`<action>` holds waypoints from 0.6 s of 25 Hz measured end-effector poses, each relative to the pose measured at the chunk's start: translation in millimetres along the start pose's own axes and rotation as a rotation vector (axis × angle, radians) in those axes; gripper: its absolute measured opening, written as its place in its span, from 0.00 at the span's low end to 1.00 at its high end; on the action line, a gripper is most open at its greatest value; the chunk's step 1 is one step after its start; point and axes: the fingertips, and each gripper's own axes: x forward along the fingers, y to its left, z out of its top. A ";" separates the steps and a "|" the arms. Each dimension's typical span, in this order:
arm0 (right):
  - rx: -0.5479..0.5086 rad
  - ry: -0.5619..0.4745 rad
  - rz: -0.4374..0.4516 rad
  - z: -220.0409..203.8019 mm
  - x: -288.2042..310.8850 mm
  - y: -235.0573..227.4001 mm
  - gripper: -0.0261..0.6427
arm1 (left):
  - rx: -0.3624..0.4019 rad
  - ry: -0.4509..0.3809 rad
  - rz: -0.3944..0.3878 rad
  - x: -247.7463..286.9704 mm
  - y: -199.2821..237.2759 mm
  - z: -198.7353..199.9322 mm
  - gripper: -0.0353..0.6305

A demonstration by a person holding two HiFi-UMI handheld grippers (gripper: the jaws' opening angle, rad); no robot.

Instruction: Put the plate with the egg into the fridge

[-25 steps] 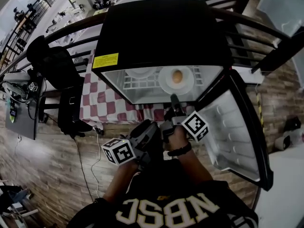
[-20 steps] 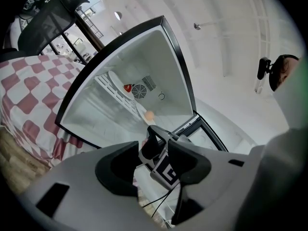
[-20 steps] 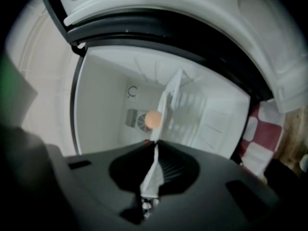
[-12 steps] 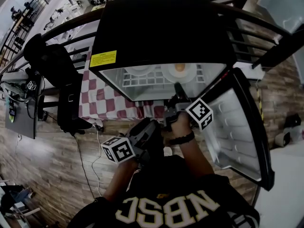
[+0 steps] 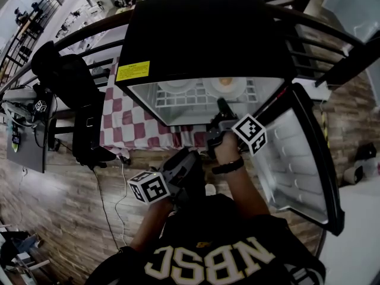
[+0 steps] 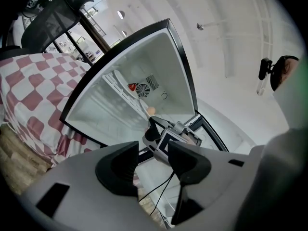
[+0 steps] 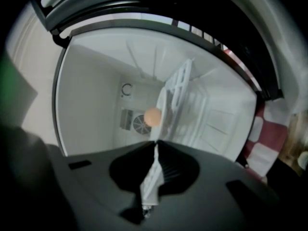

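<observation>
Closest in, the left gripper point(image 6: 153, 148) is held low in front of the person. In the head view only its marker cube point(image 5: 148, 187) and dark body show, with the jaws tucked out of sight. Its own view has the jaws standing apart with nothing between them. It is short of the fridge point(image 5: 202, 34) and well apart from the plate. Ahead of it the right gripper point(image 7: 155, 146) reaches past the open door point(image 5: 297, 153) into the top compartment. Its jaws are clamped on the near rim of the plate point(image 7: 150, 177), which shows edge-on as a thin white strip pinched between the pads. In the head view those jaw tips are dark and merge with the rim, so the grip reads only from the gripper's own view. The plate is inside the fridge, over the right part of the wire shelf point(image 5: 190, 100); whether it rests on the wires or hangs just above them I cannot tell. The egg point(image 7: 153, 117) lies on the plate just beyond the jaws. In the head view the fridge's black top cuts off the far edge of this plate and of a second plate point(image 5: 175, 86) to its left. On the back wall a round fan point(image 7: 140, 124) is blurred.
</observation>
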 end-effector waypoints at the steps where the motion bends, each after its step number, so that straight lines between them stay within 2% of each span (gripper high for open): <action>1: -0.016 -0.001 -0.011 0.4 0.1 0.6 0.09 | 0.004 0.001 0.000 -0.6 -0.2 -0.5 0.36; 6: -0.130 0.046 -0.094 -3.1 -0.9 1.0 0.09 | 0.010 -0.002 -0.015 -2.3 -4.4 -4.6 0.36; 11: -0.218 0.126 -0.129 -8.3 -4.2 -3.6 0.10 | 0.001 -0.005 -0.047 -5.8 -11.4 -12.7 0.36; 15: -0.238 0.161 -0.128 -11.3 -17.6 -8.4 0.19 | -0.006 -0.018 -0.056 -14.6 -13.8 -20.1 0.36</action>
